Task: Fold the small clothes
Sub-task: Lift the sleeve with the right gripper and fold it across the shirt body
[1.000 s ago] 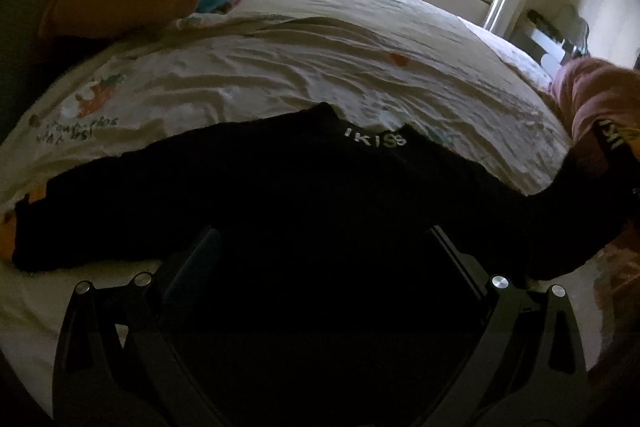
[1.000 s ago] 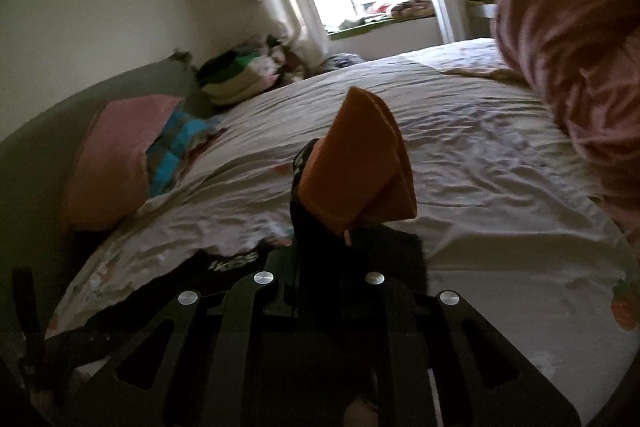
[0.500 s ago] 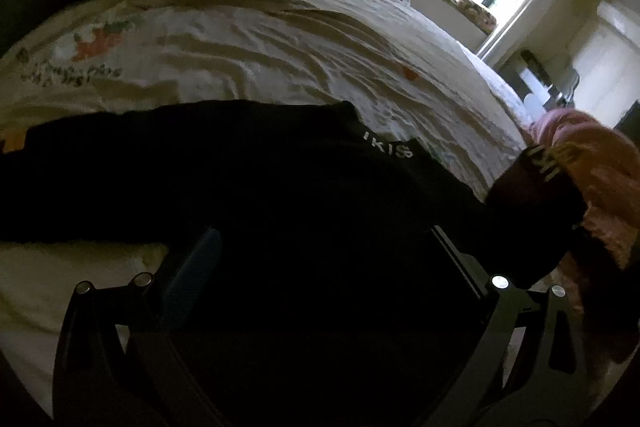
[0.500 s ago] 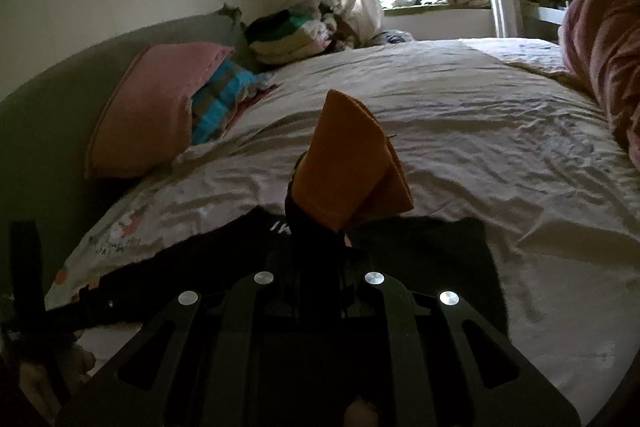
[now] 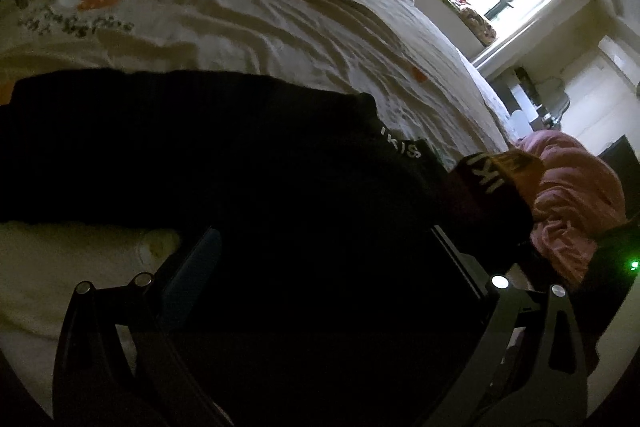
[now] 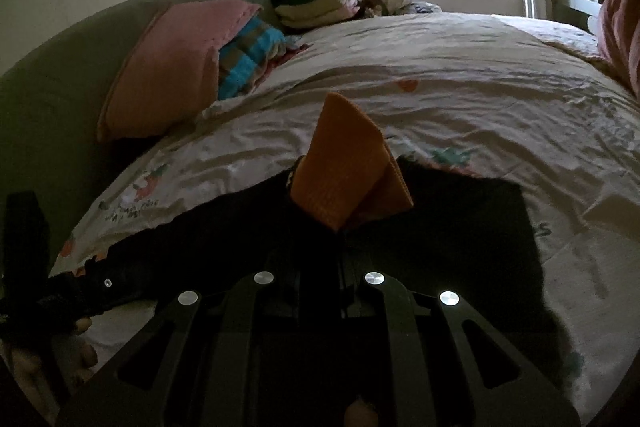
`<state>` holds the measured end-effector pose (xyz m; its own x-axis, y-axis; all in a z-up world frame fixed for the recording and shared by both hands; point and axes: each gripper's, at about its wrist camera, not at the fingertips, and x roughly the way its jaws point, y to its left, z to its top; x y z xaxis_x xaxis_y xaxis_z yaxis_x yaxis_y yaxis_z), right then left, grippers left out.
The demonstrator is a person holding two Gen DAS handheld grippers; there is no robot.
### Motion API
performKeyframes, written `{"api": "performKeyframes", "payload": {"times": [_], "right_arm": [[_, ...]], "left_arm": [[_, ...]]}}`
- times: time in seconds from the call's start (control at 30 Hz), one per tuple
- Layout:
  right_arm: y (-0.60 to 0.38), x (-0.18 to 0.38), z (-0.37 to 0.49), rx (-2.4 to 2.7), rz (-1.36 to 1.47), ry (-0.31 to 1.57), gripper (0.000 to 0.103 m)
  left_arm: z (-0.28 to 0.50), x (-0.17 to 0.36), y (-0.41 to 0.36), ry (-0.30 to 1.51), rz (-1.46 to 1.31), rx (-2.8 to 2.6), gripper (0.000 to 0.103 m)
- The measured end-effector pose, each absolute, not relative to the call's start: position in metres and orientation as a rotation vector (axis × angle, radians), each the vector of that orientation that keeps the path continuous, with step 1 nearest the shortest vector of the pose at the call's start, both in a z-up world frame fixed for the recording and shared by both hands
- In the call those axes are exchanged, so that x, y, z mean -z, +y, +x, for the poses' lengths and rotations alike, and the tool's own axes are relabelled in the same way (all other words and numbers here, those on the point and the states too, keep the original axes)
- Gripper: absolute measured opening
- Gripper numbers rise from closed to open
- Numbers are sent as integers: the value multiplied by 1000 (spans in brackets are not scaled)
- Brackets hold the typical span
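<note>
Right gripper (image 6: 320, 239) clamped on orange cuff (image 6: 348, 179) of black garment (image 6: 440, 227); cuff upright just ahead of the jaws; garment spread below and rightward, square edge near bare cream sheet (image 6: 460, 99) beyond; left gripper (image 5: 324, 239) spread wide over dark cloth; pink pillow (image 6: 172, 67) far left.

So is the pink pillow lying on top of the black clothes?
No, the pink pillow leans on the headboard, far from the black garment spread lower on the bed.
</note>
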<state>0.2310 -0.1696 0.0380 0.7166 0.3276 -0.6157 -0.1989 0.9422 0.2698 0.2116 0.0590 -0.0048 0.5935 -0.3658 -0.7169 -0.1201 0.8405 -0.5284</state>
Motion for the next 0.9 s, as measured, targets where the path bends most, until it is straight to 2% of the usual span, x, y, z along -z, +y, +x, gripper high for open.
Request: {"api": "performKeyframes", "payload": {"times": [0.17, 0.2, 0.23, 0.37, 0.43, 0.47, 0.53, 0.63, 0.77, 0.83, 0.9], "right_arm": [[-148, -22, 237, -341, 164, 754, 16], [-144, -19, 238, -351, 158, 763, 22], [-141, -16, 238, -363, 155, 772, 32], [-135, -14, 230, -419, 149, 777, 35], [-138, -18, 221, -462, 156, 767, 47], [-140, -20, 216, -473, 150, 756, 50], [-147, -25, 205, -476, 130, 734, 51], [-167, -26, 199, -444, 146, 739, 53], [-206, -23, 200, -334, 162, 755, 53], [-225, -20, 203, -266, 162, 781, 57], [-241, -16, 207, -215, 165, 796, 59]], "left_arm": [[213, 13, 69, 933, -640, 180, 94], [213, 15, 70, 933, -647, 183, 94], [213, 16, 71, 935, -653, 186, 94], [214, 21, 72, 946, -670, 207, 93], [215, 23, 70, 954, -675, 222, 90], [215, 24, 69, 958, -677, 227, 88], [217, 29, 65, 974, -690, 243, 85], [219, 38, 55, 1010, -699, 271, 74], [222, 50, 38, 1074, -643, 226, 73], [223, 54, 30, 1097, -602, 199, 73], [226, 58, 21, 1113, -558, 176, 67]]}}
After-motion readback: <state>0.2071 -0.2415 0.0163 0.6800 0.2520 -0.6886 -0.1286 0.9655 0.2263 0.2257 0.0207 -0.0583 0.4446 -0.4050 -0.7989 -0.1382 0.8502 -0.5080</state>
